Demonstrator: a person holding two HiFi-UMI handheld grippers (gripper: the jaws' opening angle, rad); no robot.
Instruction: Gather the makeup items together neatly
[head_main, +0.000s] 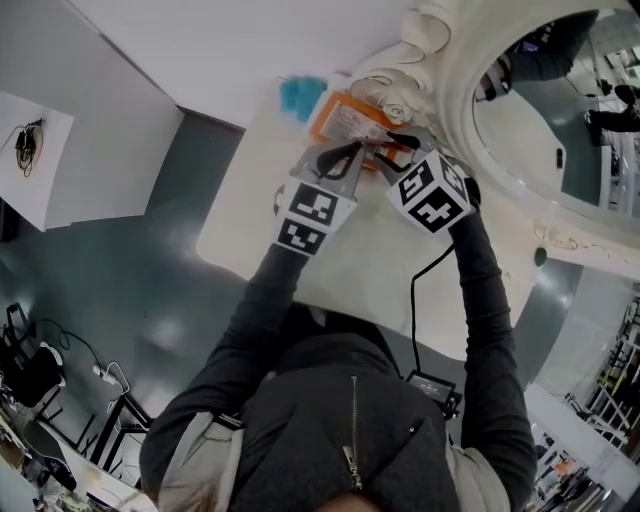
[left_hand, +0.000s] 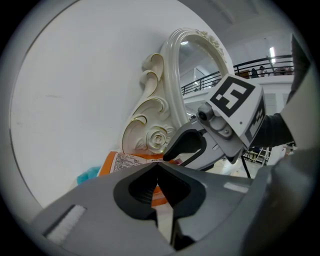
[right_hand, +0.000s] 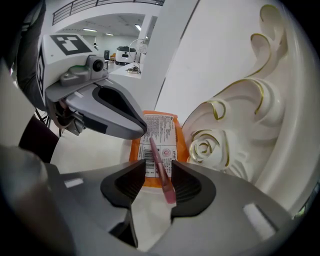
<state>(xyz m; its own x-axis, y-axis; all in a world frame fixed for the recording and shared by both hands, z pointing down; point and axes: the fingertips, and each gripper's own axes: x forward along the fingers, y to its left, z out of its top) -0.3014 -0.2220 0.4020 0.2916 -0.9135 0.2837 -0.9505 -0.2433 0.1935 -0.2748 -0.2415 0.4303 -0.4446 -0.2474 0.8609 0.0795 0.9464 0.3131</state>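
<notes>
An orange makeup packet (head_main: 345, 122) (left_hand: 131, 162) (right_hand: 160, 130) lies flat at the far side of the white table (head_main: 370, 260), with a teal item (head_main: 300, 95) (left_hand: 89, 175) just left of it. A thin pink stick (right_hand: 161, 170) stands slanted between the jaws of my right gripper (head_main: 395, 150) (right_hand: 159, 166), its tip over the packet. It leans on the right-hand pad only; the other pad is clear of it, so the jaws are open. My left gripper (head_main: 350, 150) (left_hand: 159, 167) hovers close beside, tips touching, shut on nothing.
An ornate cream mirror frame (head_main: 460, 100) (left_hand: 155, 115) (right_hand: 240, 115) stands right behind the packet against the white wall. A black cable (head_main: 415, 310) runs from the right gripper to a small box (head_main: 432, 388). The table's left edge drops to grey floor.
</notes>
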